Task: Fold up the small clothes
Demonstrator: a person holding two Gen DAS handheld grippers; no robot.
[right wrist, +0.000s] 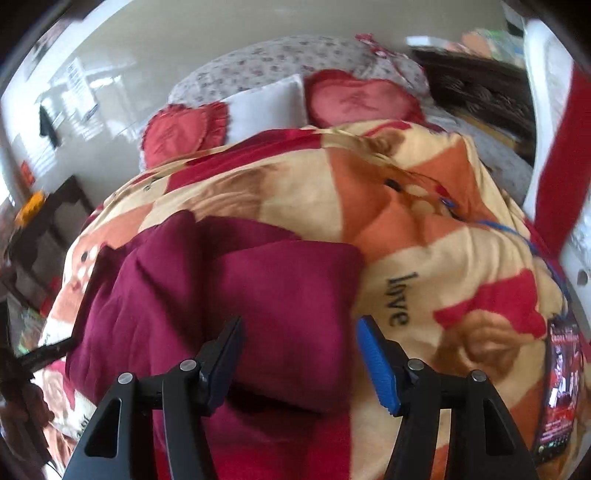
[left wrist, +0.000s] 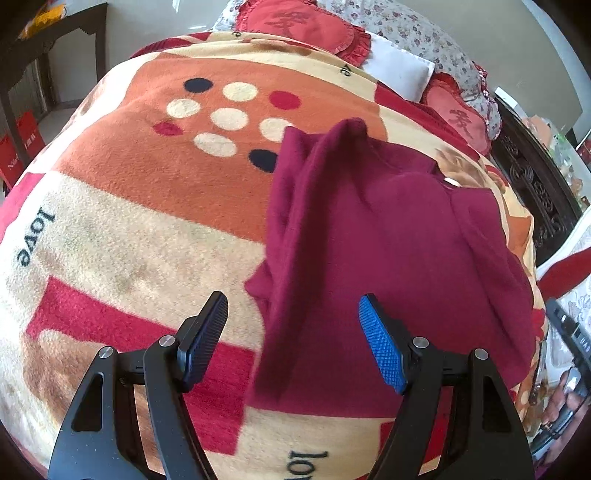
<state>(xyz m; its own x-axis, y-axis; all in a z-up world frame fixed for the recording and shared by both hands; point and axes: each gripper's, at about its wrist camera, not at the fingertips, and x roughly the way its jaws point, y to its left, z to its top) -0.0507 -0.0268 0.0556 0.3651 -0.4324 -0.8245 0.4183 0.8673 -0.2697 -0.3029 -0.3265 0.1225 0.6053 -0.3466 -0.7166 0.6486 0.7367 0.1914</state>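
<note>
A maroon garment (left wrist: 388,258) lies partly folded on the patterned blanket (left wrist: 147,192), with one sleeve laid up toward the far side. My left gripper (left wrist: 293,314) is open and empty, hovering just above the garment's near left edge. In the right wrist view the same garment (right wrist: 229,295) shows a folded flap on top. My right gripper (right wrist: 299,339) is open and empty, just above the garment's near right part.
Red heart cushions (left wrist: 295,26), a white pillow (left wrist: 399,70) and a floral pillow (right wrist: 280,62) lie at the head of the bed. A dark carved headboard (left wrist: 532,184) stands at right. A dark table (left wrist: 44,44) stands at far left. A phone (right wrist: 561,387) lies on the blanket's right edge.
</note>
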